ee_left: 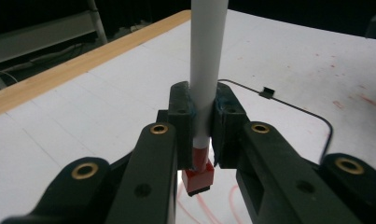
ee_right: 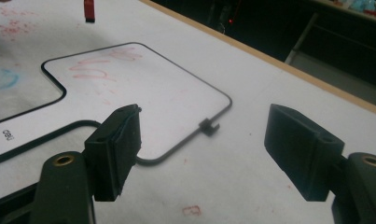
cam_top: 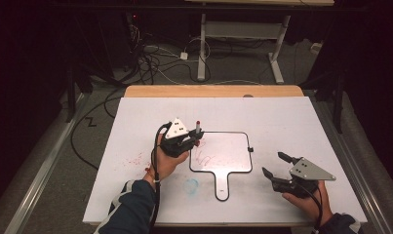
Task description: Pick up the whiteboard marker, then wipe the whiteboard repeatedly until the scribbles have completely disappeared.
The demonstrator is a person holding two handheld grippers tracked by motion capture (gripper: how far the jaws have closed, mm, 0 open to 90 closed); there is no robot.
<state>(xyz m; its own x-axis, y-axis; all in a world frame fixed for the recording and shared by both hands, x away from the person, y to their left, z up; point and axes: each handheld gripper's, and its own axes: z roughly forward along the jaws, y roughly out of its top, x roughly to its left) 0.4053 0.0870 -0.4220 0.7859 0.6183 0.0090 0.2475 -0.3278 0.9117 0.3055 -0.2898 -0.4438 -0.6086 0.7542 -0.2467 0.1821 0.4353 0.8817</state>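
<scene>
The marker (ee_left: 205,70) stands upright, clamped between the two jaws of the left claw (ee_left: 202,126), its red tip (ee_left: 198,179) pointing down just above the small whiteboard (cam_top: 223,151). From the high view the marker (cam_top: 198,127) sits at the board's upper left corner, where faint red scribbles (cam_top: 204,158) mark the surface. The right claw (cam_top: 274,165) hovers released, jaws wide apart, just right of the board over the white table (cam_top: 291,122).

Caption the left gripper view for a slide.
Left gripper jaws clamp a white marker, red tip down over the small whiteboard.
</scene>
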